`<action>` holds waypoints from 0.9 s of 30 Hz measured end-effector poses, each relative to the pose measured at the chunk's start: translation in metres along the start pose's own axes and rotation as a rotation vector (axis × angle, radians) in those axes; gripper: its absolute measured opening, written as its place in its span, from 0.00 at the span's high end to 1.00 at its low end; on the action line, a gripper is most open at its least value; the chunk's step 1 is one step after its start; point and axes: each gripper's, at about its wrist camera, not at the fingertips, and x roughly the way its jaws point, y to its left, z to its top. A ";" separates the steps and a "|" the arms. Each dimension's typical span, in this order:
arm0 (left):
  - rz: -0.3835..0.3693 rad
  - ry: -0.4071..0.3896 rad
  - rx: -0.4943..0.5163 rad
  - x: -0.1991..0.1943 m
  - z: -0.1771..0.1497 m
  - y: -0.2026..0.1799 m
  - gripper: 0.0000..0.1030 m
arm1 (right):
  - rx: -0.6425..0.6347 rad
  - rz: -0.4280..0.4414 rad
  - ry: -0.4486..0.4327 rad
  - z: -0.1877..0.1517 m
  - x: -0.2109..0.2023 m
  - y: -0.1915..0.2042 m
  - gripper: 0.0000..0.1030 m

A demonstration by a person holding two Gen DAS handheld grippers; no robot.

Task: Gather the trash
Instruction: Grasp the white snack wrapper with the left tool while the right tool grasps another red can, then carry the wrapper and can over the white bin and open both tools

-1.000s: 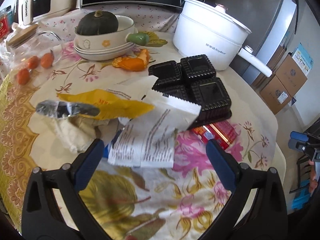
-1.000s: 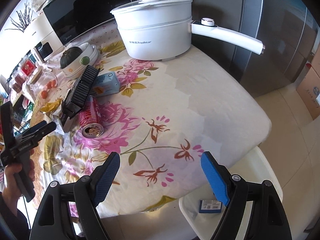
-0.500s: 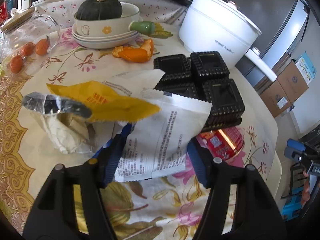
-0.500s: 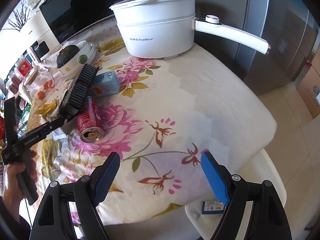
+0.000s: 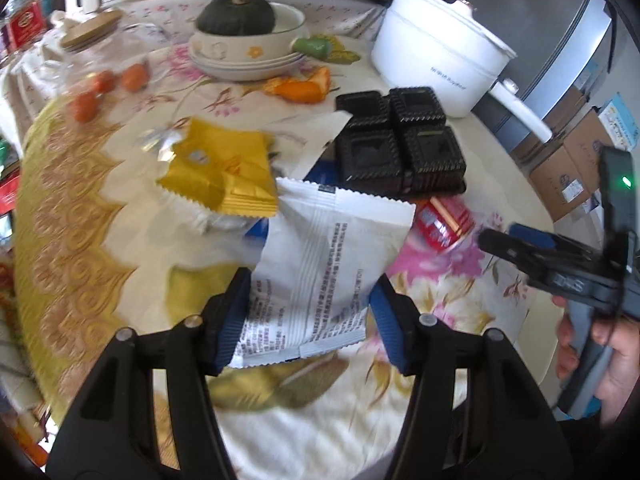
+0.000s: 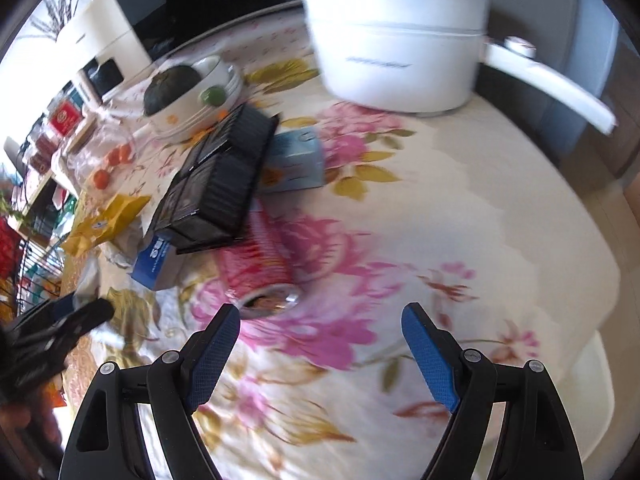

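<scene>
My left gripper (image 5: 310, 320) is shut on a white printed wrapper (image 5: 332, 264), held by its near edge above the flowered tablecloth. A yellow wrapper (image 5: 224, 168) lies beyond it. A black plastic tray (image 5: 400, 140) sits further back, also seen in the right wrist view (image 6: 224, 184). A red can (image 6: 260, 264) lies on its side just ahead of my right gripper (image 6: 322, 332), which is open and empty. A blue box (image 6: 154, 258) pokes out under the tray, and a light blue carton (image 6: 296, 164) lies behind it.
A white electric pot (image 6: 396, 40) with a long handle stands at the back. A bowl with a dark squash (image 5: 240, 24) on stacked plates, orange peel (image 5: 304, 88) and a glass jar (image 5: 92, 64) are at the back left. Cardboard boxes (image 5: 576, 168) stand on the floor.
My left gripper has closed on the white wrapper and lifted it. My right gripper has moved forward toward the red can and stays open.
</scene>
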 end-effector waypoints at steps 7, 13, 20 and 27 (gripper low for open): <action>-0.009 -0.008 -0.002 -0.019 -0.009 0.004 0.41 | -0.051 -0.037 -0.001 0.006 0.033 0.028 0.18; -0.012 -0.003 0.012 -0.018 -0.008 0.001 0.41 | -0.123 -0.069 -0.028 0.007 0.045 0.038 0.30; -0.019 -0.003 0.017 -0.018 -0.008 -0.007 0.41 | -0.194 -0.063 -0.014 0.003 0.034 0.040 0.44; -0.045 -0.008 0.031 -0.019 -0.008 -0.023 0.41 | -0.215 -0.054 -0.033 -0.002 -0.002 0.025 0.45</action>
